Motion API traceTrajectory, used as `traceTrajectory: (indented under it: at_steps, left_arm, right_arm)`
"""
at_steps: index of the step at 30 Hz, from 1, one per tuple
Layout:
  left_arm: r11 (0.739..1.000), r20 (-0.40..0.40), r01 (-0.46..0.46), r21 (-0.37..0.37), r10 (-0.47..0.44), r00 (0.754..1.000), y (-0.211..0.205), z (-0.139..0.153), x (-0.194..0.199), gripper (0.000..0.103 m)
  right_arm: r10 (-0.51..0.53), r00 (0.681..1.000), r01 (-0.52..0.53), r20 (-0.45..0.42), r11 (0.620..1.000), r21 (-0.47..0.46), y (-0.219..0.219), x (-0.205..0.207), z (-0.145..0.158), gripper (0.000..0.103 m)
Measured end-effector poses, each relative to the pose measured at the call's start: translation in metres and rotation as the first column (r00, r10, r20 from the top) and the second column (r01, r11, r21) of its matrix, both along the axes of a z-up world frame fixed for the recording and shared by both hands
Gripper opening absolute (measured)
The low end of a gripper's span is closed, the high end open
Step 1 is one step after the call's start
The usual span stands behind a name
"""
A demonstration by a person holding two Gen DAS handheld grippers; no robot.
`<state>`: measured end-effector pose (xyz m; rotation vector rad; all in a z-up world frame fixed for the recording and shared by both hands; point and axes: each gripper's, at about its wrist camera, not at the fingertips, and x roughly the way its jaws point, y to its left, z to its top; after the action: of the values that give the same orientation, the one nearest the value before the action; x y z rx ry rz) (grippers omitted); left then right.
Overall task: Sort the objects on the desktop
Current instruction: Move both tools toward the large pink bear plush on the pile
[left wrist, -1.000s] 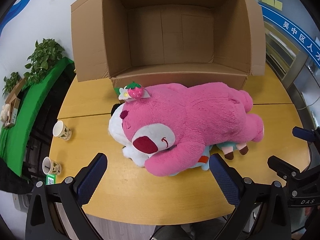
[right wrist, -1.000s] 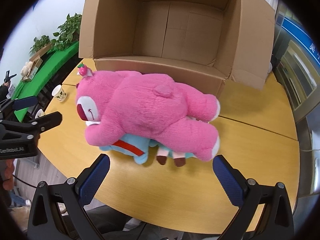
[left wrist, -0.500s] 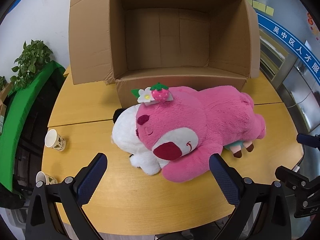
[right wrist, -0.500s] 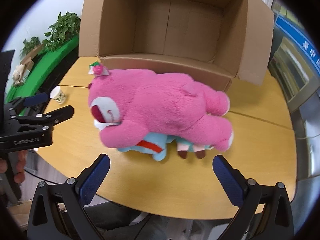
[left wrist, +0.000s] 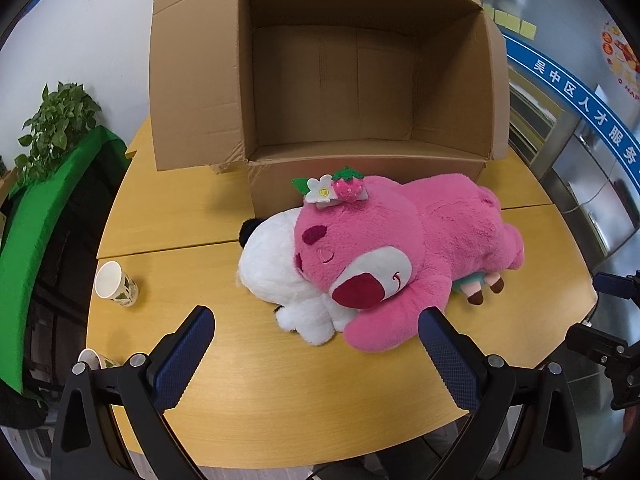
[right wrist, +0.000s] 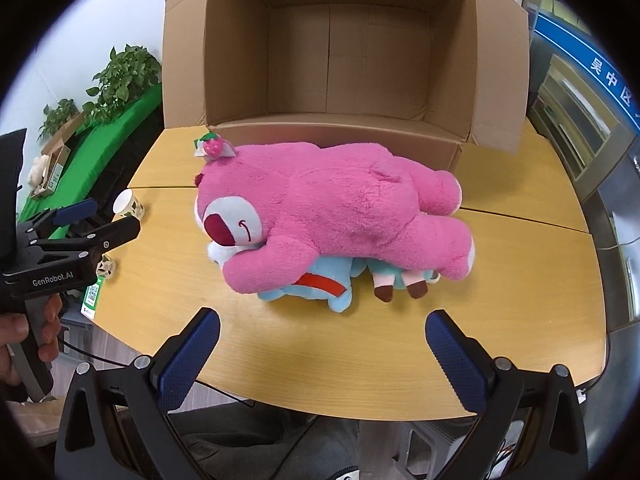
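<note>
On the left of the yellow worktop [left wrist: 208, 216] stands a paper cup [left wrist: 115, 283], another at the edge below it. The left hand-held gripper [left wrist: 316, 354] hangs with fingers spread wide, empty. Mid-worktop, the pink plush bear [left wrist: 404, 248] lies on its side over a white plush [left wrist: 272, 268] and what looks like a light-blue toy [right wrist: 316, 284], just in front of the open cardboard box [left wrist: 360, 92]. The right hand-held gripper [right wrist: 322, 356] is likewise agape, holding nothing.

Office or service-centre lobby: blue wall banner [left wrist: 576, 92] with Chinese lettering, sticky notes [left wrist: 514, 22], glass partitions [right wrist: 576, 120], potted plants [left wrist: 56, 120].
</note>
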<state>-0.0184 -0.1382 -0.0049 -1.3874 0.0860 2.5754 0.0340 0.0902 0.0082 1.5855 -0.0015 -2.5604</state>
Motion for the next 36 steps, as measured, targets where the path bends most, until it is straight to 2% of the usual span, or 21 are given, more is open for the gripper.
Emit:
traceTrajectory:
  at_steps: [5,14,25,36]
  left_arm:
    - [1.0,-0.015,0.015,0.004,-0.015,1.0,0.0,0.006,0.0,0.103]
    - [1.0,-0.012,-0.019,0.015,0.019,1.0,0.011,0.011,-0.006,0.103]
    - [0.997,0.01,-0.065,0.029,0.064,0.998,0.044,0.011,-0.012,0.103]
    - [0.987,0.058,-0.157,0.029,0.155,0.986,0.063,0.011,-0.01,0.103]
  right_arm:
    - [0.022,0.999,-0.021,-0.036,1.0,0.014,-0.003,0.004,0.005,0.103]
    - [0.067,0.994,-0.062,-0.082,0.996,0.064,0.01,-0.006,0.01,0.103]
    - [0.124,0.984,-0.126,-0.13,0.992,-0.002,0.06,-0.013,0.007,0.103]
    - [0.218,0.956,-0.22,-0.199,0.975,0.011,0.108,-0.015,-0.015,0.103]
